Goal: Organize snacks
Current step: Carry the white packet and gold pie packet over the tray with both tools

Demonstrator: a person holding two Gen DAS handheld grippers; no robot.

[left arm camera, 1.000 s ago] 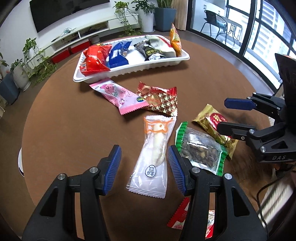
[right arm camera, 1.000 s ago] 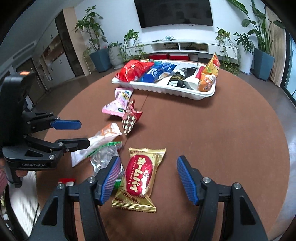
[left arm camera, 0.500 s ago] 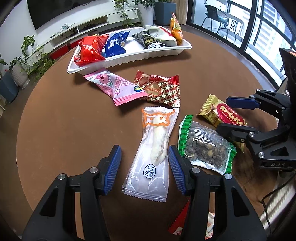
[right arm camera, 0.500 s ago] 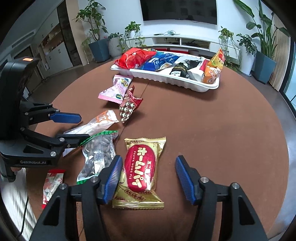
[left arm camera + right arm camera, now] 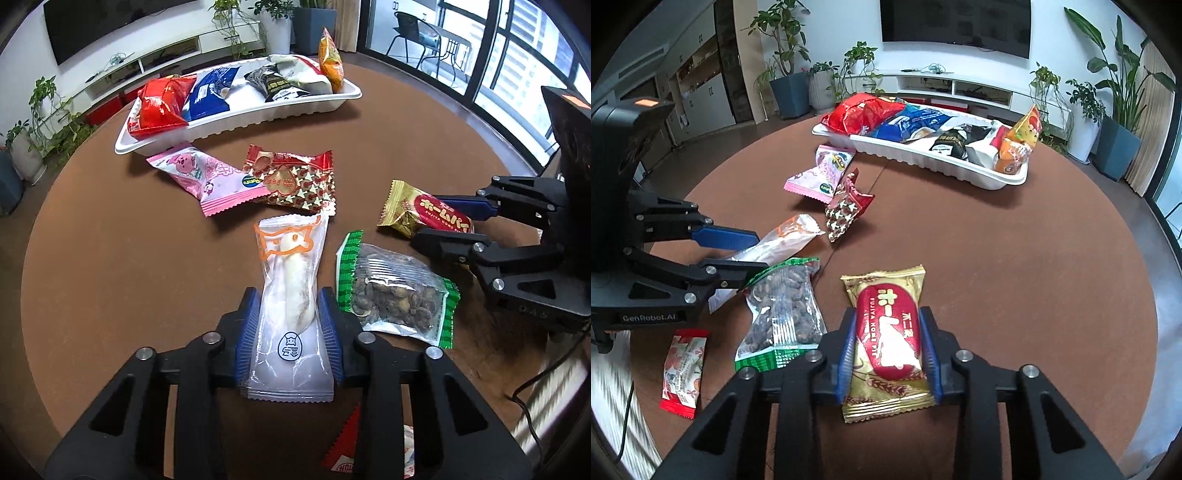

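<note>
- Left gripper (image 5: pixel 290 328): blue-padded fingers (image 5: pixel 248 332) just closed in, now pinching the clear plastic packet with an orange cat outline and a pale white snack inside (image 5: pixel 291 291) from both sides, low on the round brown surface (image 5: pixel 110 258).
- Right gripper (image 5: pixel 888 350): fingers (image 5: pixel 847 347) likewise just drawn in, now clamped on the long sides of the gold wrapper with a red oval label (image 5: pixel 886 339), near edge of the same surface.
- Just right of the clear packet: transparent bag of dark nuts with green edges (image 5: pixel 395 291), lying flat, between the two held packets.
- Beyond the clear packet: red and gold patterned wrapper (image 5: pixel 295 181), touching or almost touching its far end; overlapping that on the left, pink packet with cartoon print (image 5: pixel 207 177).
- Far side of the surface: long white ribbed plastic tray (image 5: pixel 236 114) holding a red bag (image 5: pixel 162 105), a blue bag (image 5: pixel 210 92), a black packet (image 5: pixel 277 86), a pale packet and an orange bag (image 5: pixel 331 64) standing on end at the right end.
- Pink packet's far end close against the tray's front wall.
- Near edge, by the left gripper: small red and white sachet with floral print (image 5: pixel 683 373), flat and apart from the nut bag.
- Background: dark wall screen, white low cabinet, potted plants.
</note>
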